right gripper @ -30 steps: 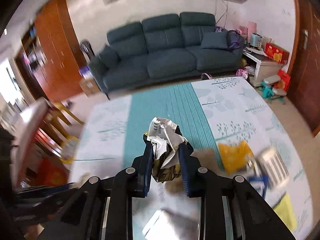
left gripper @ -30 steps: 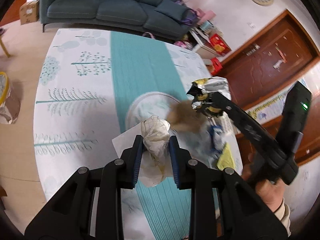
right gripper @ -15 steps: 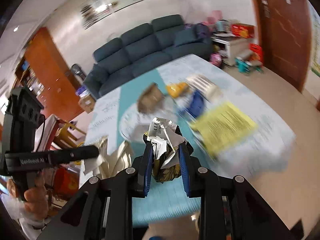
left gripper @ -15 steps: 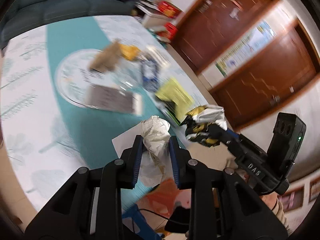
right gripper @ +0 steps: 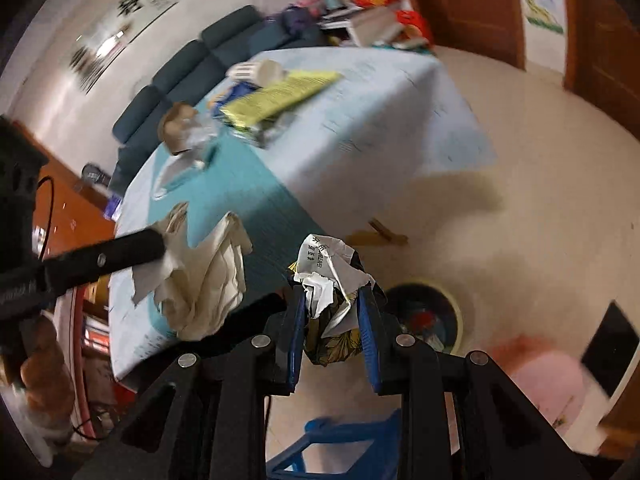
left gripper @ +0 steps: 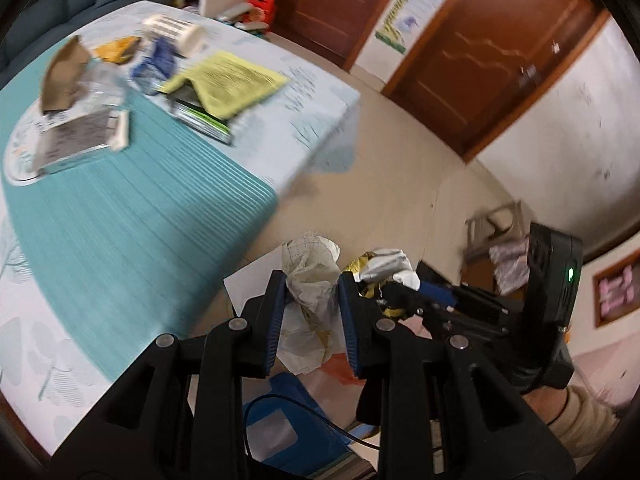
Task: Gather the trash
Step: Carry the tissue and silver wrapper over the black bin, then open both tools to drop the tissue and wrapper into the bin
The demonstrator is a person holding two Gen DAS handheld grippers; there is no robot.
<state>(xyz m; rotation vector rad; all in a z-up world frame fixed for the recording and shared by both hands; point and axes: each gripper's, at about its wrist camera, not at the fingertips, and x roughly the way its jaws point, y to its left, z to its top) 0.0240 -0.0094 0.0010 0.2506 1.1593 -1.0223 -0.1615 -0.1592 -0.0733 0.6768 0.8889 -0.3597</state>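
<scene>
My left gripper (left gripper: 311, 296) is shut on a crumpled white paper wad (left gripper: 310, 276), held off the table's near edge over the floor. The wad also shows in the right wrist view (right gripper: 204, 276). My right gripper (right gripper: 331, 312) is shut on a crumpled foil wrapper (right gripper: 330, 276), silver, black and yellow. In the left wrist view the wrapper (left gripper: 382, 266) sits just right of the paper wad, with the right gripper (left gripper: 384, 284) beside mine. A round bin (right gripper: 426, 312) with a pale rim stands on the floor just beyond the wrapper.
The table (left gripper: 120, 216) with a teal and white cloth carries a yellow leaflet (left gripper: 228, 80), a brown torn box (left gripper: 64, 72), a white ribbed cup (left gripper: 172, 30) and other litter. A blue stool (right gripper: 344, 444) stands below. Brown doors (left gripper: 472, 52) lie beyond.
Both grippers have swung away from the table top and out past its edge over the floor, each still holding its trash. The bin has come into the right wrist view.
</scene>
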